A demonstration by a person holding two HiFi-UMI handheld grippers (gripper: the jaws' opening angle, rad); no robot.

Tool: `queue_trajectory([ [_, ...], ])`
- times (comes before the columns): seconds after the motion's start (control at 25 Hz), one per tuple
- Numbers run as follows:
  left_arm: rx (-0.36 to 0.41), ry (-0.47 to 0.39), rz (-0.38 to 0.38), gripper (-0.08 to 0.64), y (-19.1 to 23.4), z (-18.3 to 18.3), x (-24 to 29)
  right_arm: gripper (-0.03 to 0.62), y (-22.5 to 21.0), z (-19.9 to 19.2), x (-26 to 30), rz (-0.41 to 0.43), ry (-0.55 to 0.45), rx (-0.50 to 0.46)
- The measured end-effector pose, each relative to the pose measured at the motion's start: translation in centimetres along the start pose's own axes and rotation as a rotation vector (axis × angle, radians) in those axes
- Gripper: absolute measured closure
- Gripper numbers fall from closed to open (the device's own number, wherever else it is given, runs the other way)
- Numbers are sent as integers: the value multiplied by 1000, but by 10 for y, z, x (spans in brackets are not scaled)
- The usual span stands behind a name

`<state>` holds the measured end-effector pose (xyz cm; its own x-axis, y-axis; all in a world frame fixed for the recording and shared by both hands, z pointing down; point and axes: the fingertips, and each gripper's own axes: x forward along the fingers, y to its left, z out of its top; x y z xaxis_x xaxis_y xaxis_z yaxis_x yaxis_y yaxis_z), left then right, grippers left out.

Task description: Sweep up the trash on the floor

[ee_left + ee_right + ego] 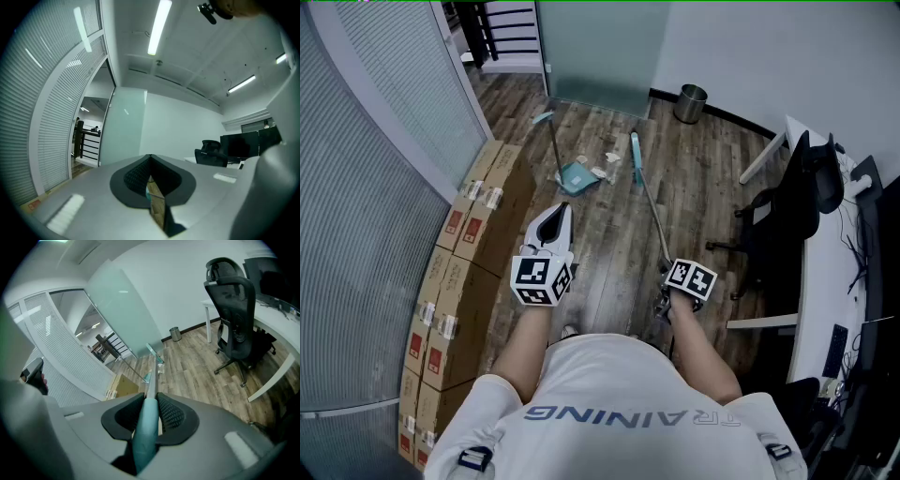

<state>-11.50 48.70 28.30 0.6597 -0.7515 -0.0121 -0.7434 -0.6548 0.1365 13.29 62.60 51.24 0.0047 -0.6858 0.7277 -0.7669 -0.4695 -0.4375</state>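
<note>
A teal broom (635,156) rests its head on the wood floor ahead, and its long handle (654,217) slants back to my right gripper (668,274). In the right gripper view that gripper (149,405) is shut on the teal grip of the handle (144,430). A teal dustpan (576,178) lies left of the broom head, its thin handle rising toward the back. White crumpled trash (601,172) lies between dustpan and broom. My left gripper (562,210) hovers level nearer than the dustpan, shut and empty; its pads (138,176) meet with nothing between them.
Stacked cardboard boxes (465,246) line the curved blind wall on the left. A metal bin (691,102) stands by the far wall. A black office chair (789,208) and a white desk (823,281) fill the right side. A glass partition (598,52) closes the far end.
</note>
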Motion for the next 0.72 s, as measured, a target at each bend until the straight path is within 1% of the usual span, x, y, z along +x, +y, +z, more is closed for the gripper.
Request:
queue_trajectory([
  [0.32, -8, 12, -8, 558, 1, -3, -2, 489, 1, -5, -2, 2, -4, 4],
  [0.72, -22, 34, -27, 558, 15, -8, -4, 489, 11, -17, 2, -11, -3, 24],
])
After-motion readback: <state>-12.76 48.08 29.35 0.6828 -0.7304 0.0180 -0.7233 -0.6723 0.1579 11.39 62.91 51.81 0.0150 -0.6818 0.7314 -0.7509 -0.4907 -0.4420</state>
